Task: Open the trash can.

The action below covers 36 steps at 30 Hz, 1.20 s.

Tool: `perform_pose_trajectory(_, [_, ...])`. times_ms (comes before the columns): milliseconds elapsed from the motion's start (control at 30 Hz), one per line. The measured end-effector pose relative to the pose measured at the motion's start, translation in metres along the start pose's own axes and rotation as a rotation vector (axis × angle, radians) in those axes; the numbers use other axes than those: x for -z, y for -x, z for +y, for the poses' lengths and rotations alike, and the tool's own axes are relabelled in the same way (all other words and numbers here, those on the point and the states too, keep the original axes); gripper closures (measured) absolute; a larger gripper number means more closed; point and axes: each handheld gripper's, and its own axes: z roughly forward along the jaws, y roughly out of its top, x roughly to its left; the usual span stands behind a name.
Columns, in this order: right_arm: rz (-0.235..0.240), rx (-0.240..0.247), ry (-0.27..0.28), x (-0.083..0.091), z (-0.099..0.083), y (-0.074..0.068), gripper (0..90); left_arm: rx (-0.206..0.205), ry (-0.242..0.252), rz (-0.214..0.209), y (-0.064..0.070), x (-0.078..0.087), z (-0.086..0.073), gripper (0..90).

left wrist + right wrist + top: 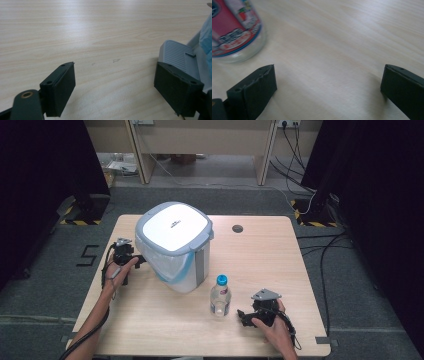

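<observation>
Nearest the person, the right gripper [246, 316] rests low on the pale wooden table [270, 260], its jaws spread wide with nothing between them; in the right gripper view bare tabletop lies between the black pads [257, 87]. Just to its left stands the small clear plastic water bottle with a blue cap [220, 295], upright, with a red printed label [232, 27]. It looks light and thin-walled, likely to dent under a hard squeeze and smooth enough to slip, so I would take it around the labelled middle, below the shoulder. Whether it holds much water I cannot make out.

Farther back and left, the left gripper [134, 261] hangs at the near left side of the white and grey lidded plastic waste bin [175, 245], jaws also parted and empty. In the left gripper view a ribbed grey pedal or foot [175, 55] of the bin sits just past one pad. The bin looks stiff but hollow and easy to tip; its lid is down, so the inside is hidden, and a blue-tinted liner shows at the edge.

Beyond, a dark round hole [237, 228] marks the far tabletop.
</observation>
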Motion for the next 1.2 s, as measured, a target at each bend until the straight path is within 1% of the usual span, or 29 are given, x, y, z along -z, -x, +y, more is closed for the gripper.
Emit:
perform_pose_trajectory(33, [-0.007, -0.001, 0.0, -0.001, 0.001, 0.003, 0.5, -0.005, 0.0, 0.002, 0.0, -0.002, 0.001, 16.8])
perform_pose_trajectory(133, [-0.01, -0.005, -0.001, -0.003, 0.004, 0.01, 0.5, 0.001, 0.008, -0.02, 0.002, -0.006, 0.004, 16.8])
perform_pose_trajectory(167, [-0.01, -0.012, 0.001, -0.004, 0.004, 0.01, 0.5, 0.003, 0.007, -0.026, 0.002, -0.007, 0.006, 16.8])
perform_pose_trajectory(200, [-0.01, -0.007, -0.002, -0.004, 0.004, 0.011, 0.5, 0.003, 0.006, -0.033, 0.002, -0.008, 0.007, 16.8])
perform_pose_trajectory(300, [-0.012, -0.008, -0.001, -0.004, 0.004, 0.011, 0.5, -0.008, 0.002, -0.047, 0.004, -0.012, 0.01, 16.7])
perform_pose_trajectory(333, [-0.014, -0.013, -0.002, -0.004, 0.004, 0.011, 0.6, -0.006, 0.003, -0.055, 0.005, -0.013, 0.01, 16.7])
perform_pose_trajectory(367, [-0.016, -0.011, -0.002, -0.003, 0.004, 0.011, 0.5, -0.004, 0.0, -0.075, 0.006, -0.014, 0.01, 16.7])
perform_pose_trajectory(500, [-0.017, -0.006, -0.002, -0.003, 0.004, 0.011, 0.6, 0.001, -0.005, -0.083, 0.005, -0.014, 0.009, 16.7])
perform_pose_trajectory(567, [-0.017, -0.008, -0.002, -0.003, 0.004, 0.011, 0.5, 0.015, -0.006, -0.097, 0.005, -0.013, 0.008, 17.0])
perform_pose_trajectory(633, [-0.016, -0.007, -0.002, -0.003, 0.004, 0.011, 0.5, 0.014, -0.011, -0.109, 0.004, -0.013, 0.007, 16.7])
perform_pose_trajectory(833, [-0.017, -0.004, -0.001, -0.003, 0.004, 0.012, 0.5, 0.032, -0.026, -0.101, 0.004, -0.014, 0.007, 16.0])
perform_pose_trajectory(1000, [-0.017, -0.005, 0.0, -0.003, 0.004, 0.012, 0.5, 0.059, -0.013, -0.084, 0.005, -0.013, 0.001, 15.8])
perform_pose_trajectory(1100, [-0.017, -0.006, -0.001, -0.003, 0.004, 0.012, 0.5, 0.048, -0.012, -0.064, 0.008, -0.008, -0.002, 15.8])
perform_pose_trajectory(1200, [-0.018, -0.01, -0.002, -0.003, 0.003, 0.011, 0.5, 0.016, -0.021, -0.037, 0.011, 0.0, -0.005, 15.8])
